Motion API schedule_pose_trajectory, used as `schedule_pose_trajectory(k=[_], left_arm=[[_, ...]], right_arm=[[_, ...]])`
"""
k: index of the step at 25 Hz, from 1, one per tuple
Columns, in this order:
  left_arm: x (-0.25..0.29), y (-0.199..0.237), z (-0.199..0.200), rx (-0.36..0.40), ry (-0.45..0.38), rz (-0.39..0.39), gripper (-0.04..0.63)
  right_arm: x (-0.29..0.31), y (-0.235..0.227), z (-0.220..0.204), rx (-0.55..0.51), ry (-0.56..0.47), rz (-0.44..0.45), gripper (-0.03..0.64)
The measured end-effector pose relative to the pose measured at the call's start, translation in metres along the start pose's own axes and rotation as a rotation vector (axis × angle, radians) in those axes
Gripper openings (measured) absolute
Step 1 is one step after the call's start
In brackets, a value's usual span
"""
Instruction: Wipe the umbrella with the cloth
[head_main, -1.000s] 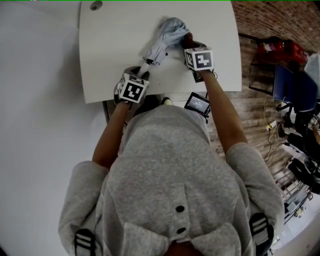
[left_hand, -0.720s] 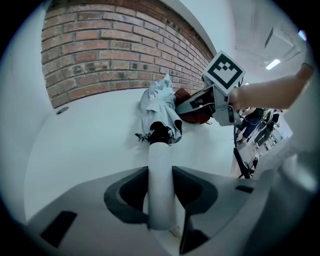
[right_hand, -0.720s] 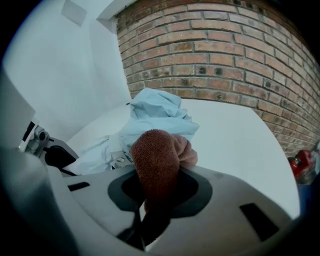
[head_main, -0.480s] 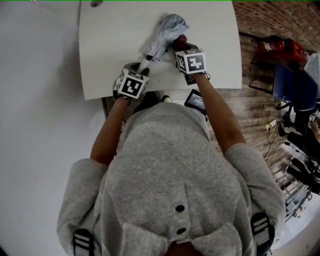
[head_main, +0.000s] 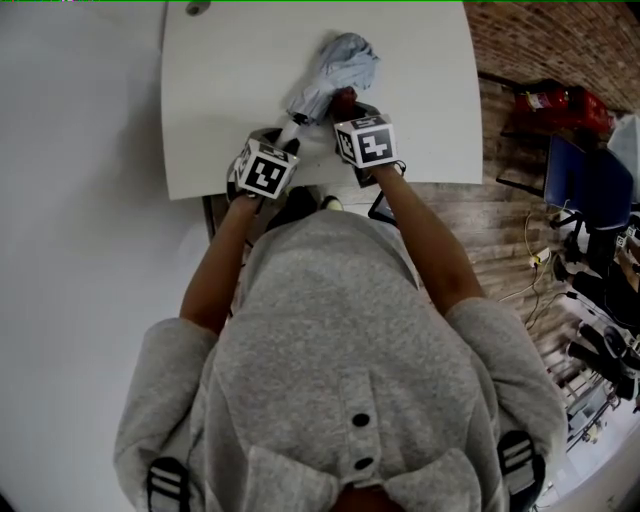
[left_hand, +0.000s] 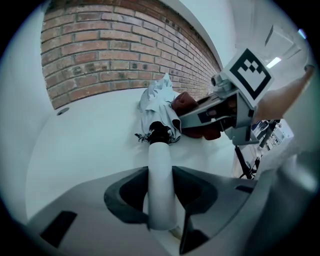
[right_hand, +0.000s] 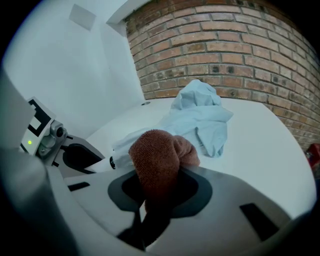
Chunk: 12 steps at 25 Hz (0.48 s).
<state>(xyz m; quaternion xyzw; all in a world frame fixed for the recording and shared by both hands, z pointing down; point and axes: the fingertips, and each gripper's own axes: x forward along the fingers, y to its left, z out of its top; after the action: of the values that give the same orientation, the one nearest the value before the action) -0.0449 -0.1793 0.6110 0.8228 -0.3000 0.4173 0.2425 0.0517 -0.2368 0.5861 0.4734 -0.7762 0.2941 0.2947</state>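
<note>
A folded pale blue umbrella (head_main: 335, 70) lies on the white table (head_main: 230, 80), canopy far, white handle (head_main: 291, 128) near. My left gripper (head_main: 285, 140) is shut on that handle (left_hand: 161, 185), which runs between its jaws up to the black collar and canopy (left_hand: 157, 102). My right gripper (head_main: 345, 108) is shut on a reddish-brown cloth (right_hand: 160, 160). The cloth (head_main: 343, 100) presses against the canopy's right side (right_hand: 200, 115), close to the handle end. In the left gripper view, the right gripper (left_hand: 205, 117) comes in from the right with the cloth (left_hand: 184, 101).
The table's near edge runs just below both grippers. A round cable hole (head_main: 198, 8) sits at the table's far left. A small screen device (head_main: 385, 205) hangs below the edge. Brick surface, a blue chair (head_main: 590, 180) and a red object (head_main: 555, 100) are at the right.
My right gripper has slid left along the umbrella with the cloth, from the canopy's far part toward the handle end. The left gripper has stayed put on the handle.
</note>
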Motion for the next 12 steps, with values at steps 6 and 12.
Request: schedule_pose_trajectory(k=[6,12], left_arm=[[-0.002,0.001,0.001,0.004,-0.007,0.006,0.153],[-0.001,0.000,0.002,0.005,-0.005,0.012,0.153]], right_arm=[[-0.004,0.013,-0.001,0.011,-0.003,0.019,0.098],[-0.010,0.031,-0.004,0.038,0.017,0.079,0.098]])
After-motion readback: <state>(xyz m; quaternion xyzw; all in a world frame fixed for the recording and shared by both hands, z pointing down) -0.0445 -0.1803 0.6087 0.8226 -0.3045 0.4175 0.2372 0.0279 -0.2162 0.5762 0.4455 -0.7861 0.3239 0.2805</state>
